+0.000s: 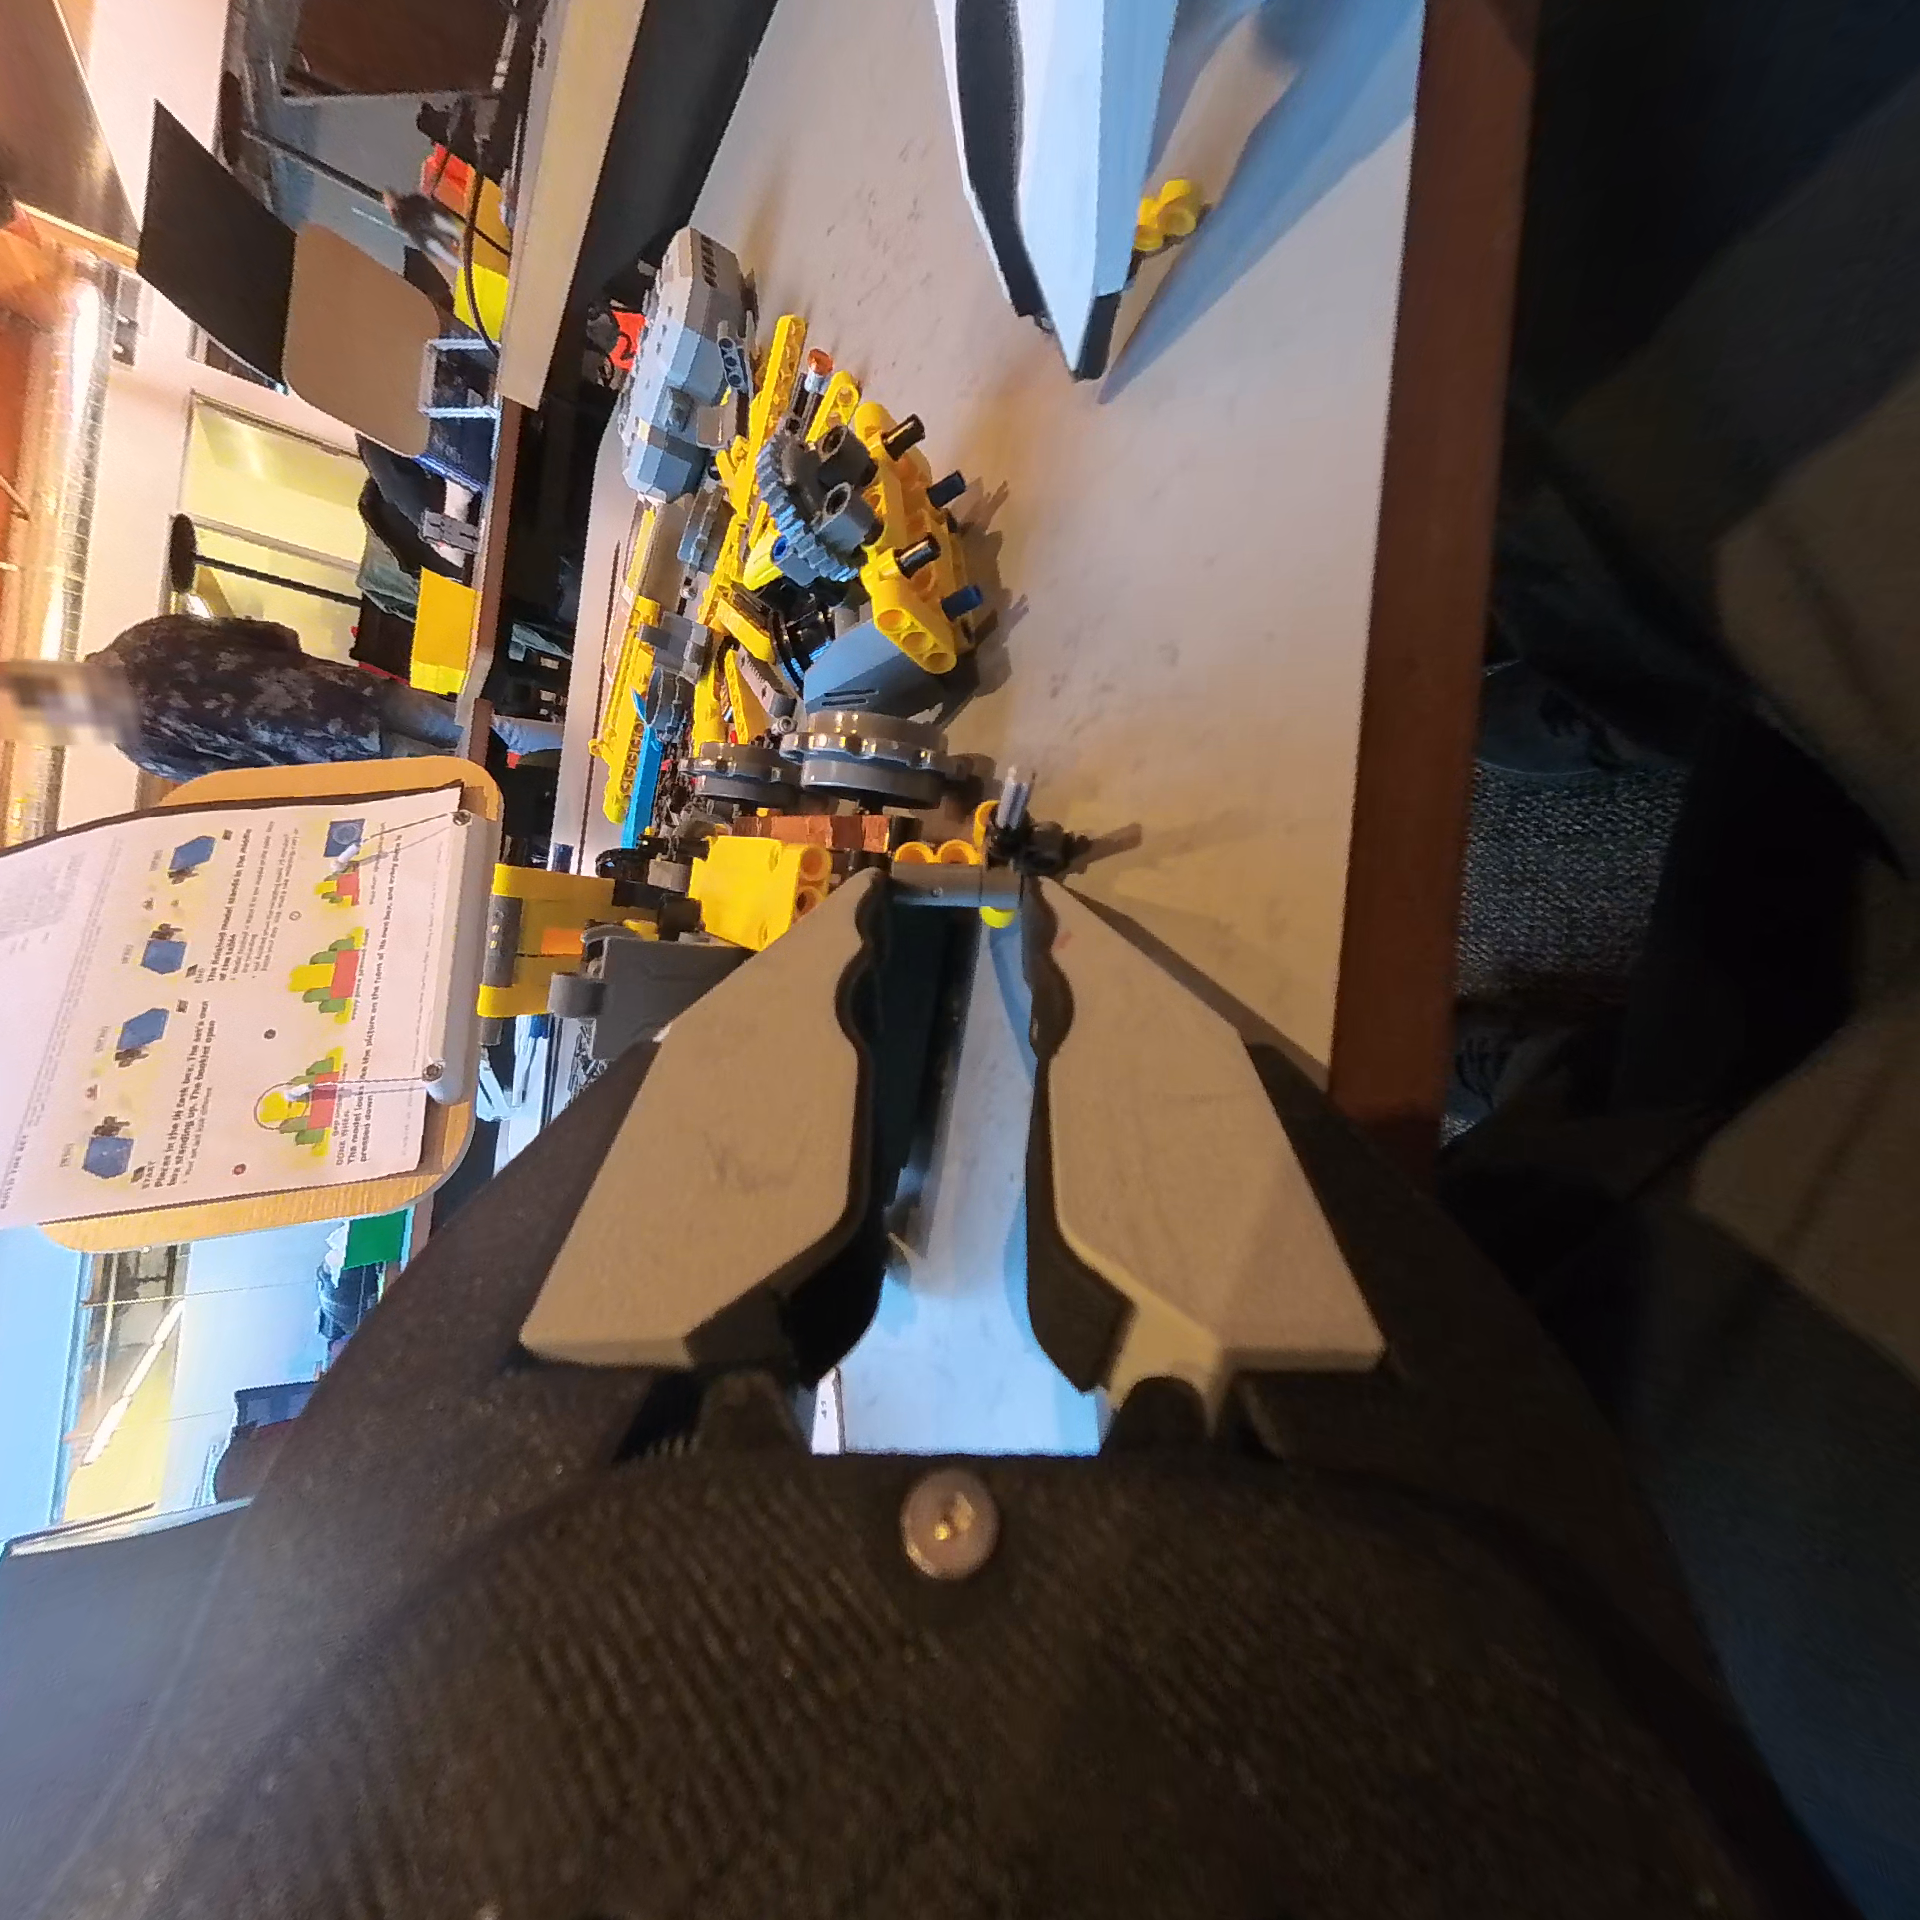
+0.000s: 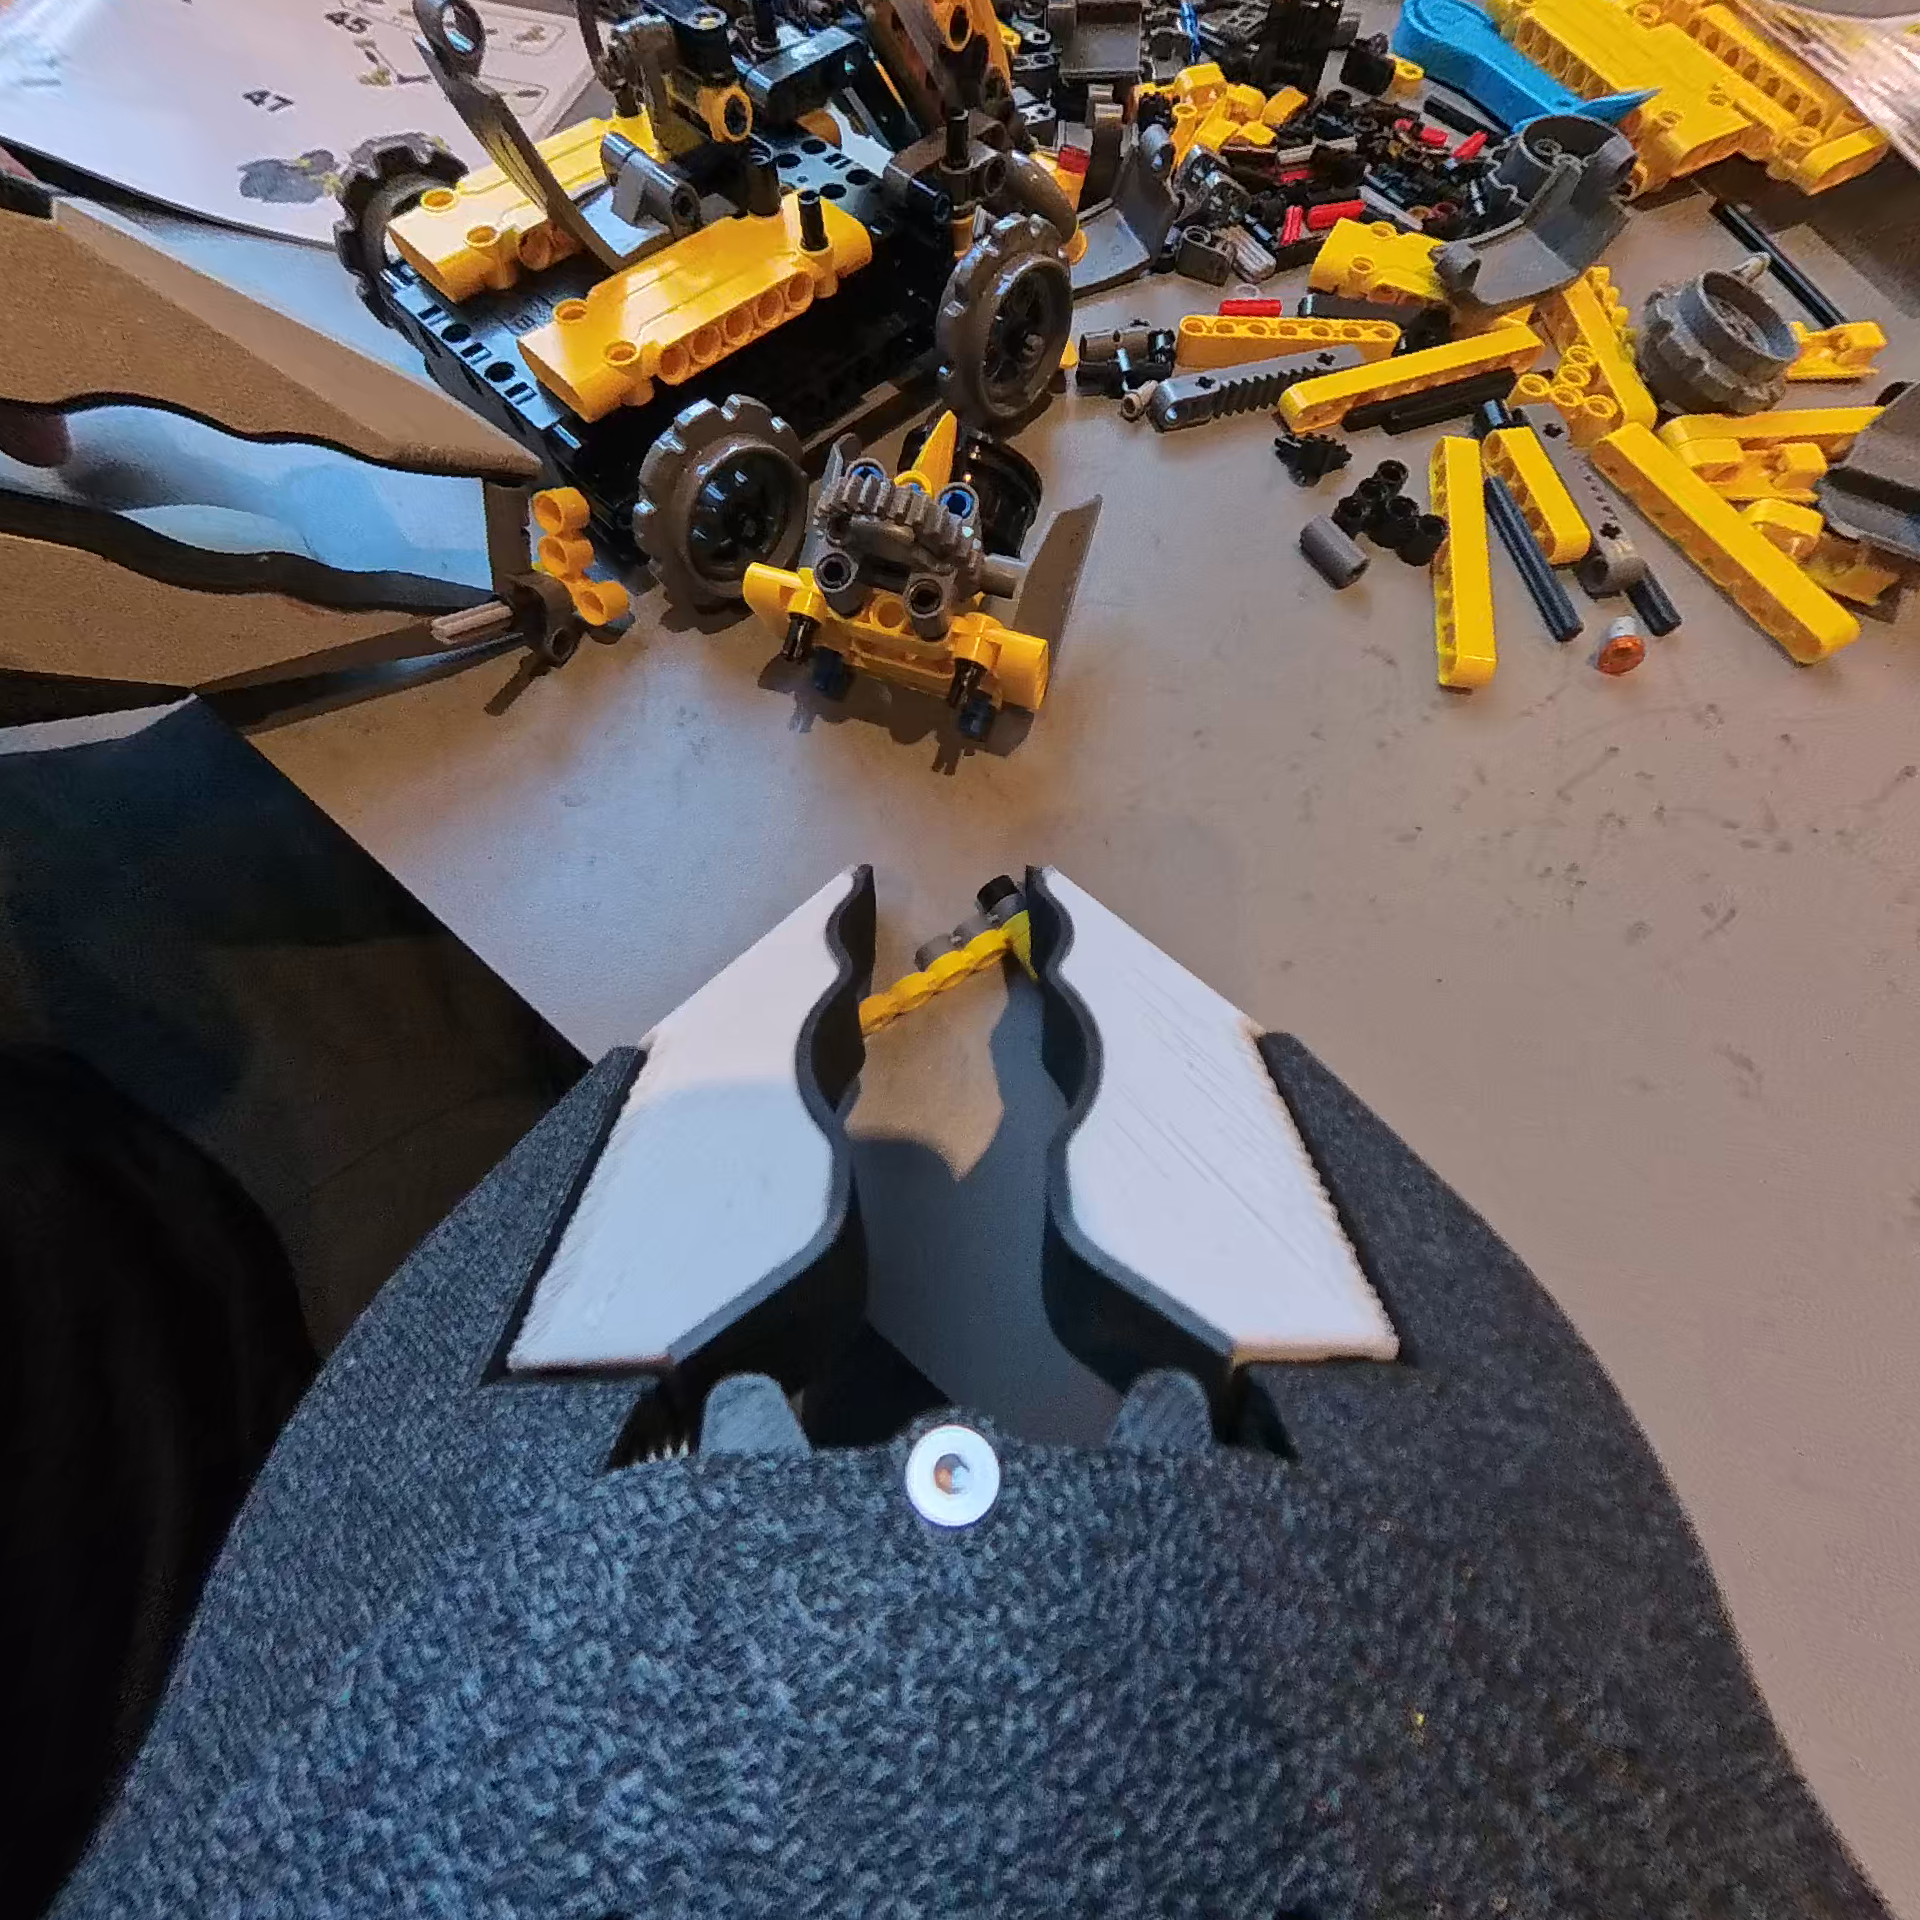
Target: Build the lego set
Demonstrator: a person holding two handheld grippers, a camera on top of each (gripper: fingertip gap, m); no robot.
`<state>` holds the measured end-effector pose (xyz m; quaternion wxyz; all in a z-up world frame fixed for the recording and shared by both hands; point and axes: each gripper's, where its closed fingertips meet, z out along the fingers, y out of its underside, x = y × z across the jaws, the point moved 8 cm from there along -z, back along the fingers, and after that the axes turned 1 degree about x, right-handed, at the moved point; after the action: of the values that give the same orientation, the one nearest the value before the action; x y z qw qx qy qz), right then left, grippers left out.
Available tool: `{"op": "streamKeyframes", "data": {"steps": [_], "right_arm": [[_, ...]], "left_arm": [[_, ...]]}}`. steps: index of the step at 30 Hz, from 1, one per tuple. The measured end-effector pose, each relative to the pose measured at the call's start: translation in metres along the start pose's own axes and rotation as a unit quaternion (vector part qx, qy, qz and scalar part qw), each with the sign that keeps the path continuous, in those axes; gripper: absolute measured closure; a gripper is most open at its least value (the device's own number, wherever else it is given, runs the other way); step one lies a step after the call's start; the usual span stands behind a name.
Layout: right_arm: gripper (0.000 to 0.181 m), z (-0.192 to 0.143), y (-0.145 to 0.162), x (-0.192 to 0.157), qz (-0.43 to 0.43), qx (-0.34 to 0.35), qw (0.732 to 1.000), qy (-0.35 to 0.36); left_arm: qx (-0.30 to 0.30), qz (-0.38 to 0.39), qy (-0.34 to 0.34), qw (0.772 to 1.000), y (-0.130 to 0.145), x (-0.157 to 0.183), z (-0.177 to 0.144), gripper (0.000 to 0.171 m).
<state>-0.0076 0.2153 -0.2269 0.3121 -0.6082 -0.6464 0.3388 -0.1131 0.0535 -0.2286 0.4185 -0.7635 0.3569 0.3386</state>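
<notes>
while the left gripper (image 1: 954,902) pinches a small grey-and-yellow connector piece (image 1: 951,896) between its narrowed fingers (image 1: 774,1049), it holds that piece right at the near end of a yellow-and-black wheeled technic vehicle (image 2: 665,312) that stands on the pale worktop (image 2: 1299,914). in the right wrist view this same piece shows as a black pin joint with a short yellow beam, touching or almost touching the vehicle's near corner; i cannot tell which. the right gripper (image 2: 951,914) has its fingers (image 2: 727,1101) drawn narrow around a thin yellow beam with a grey-black pin end (image 2: 961,951), carried slantwise low over bare worktop, well apart from the vehicle. to work well here, i judge each grip should stay near the fingertips and square to the piece, since both pieces are slim, light and liable to twist. just beyond the vehicle's front wheel lies a yellow subassembly with a grey gear (image 2: 904,582) and dark pins. further right spreads a loose heap of yellow beams (image 2: 1621,499), black axles, grey wheels and a blue part. an open instruction booklet (image 2: 208,94) lies behind the vehicle. in the left wrist view a clipboard with a printed sheet (image 1: 239,997) stands beyond the worktop.
</notes>
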Motion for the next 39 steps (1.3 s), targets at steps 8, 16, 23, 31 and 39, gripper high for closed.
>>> {"op": "streamKeyframes", "data": {"steps": [8, 16, 23, 31, 39], "right_arm": [[0.151, -0.001, 0.001, 0.0, 0.001, 0.003, 1.0, -0.001], [0.151, -0.001, 0.001, -0.001, 0.003, 0.008, 1.0, -0.007], [0.151, -0.001, 0.002, -0.006, -0.01, 0.012, 1.0, -0.013], [0.139, -0.012, 0.004, -0.005, -0.059, 0.004, 0.998, 0.006], [0.135, -0.033, 0.003, -0.002, -0.103, 0.014, 0.995, 0.0]], "left_arm": [[0.002, -0.002, -0.002, 1.0, 0.001, -0.001, 0.0, 0.147], [0.007, -0.012, -0.001, 1.0, 0.002, -0.002, 0.0, 0.147], [0.014, -0.024, 0.002, 1.0, 0.002, -0.003, 0.0, 0.147], [0.013, -0.022, 0.003, 1.0, 0.002, -0.001, 0.002, 0.147], [0.006, -0.011, 0.0, 1.0, 0.001, 0.0, 0.002, 0.147]]}}
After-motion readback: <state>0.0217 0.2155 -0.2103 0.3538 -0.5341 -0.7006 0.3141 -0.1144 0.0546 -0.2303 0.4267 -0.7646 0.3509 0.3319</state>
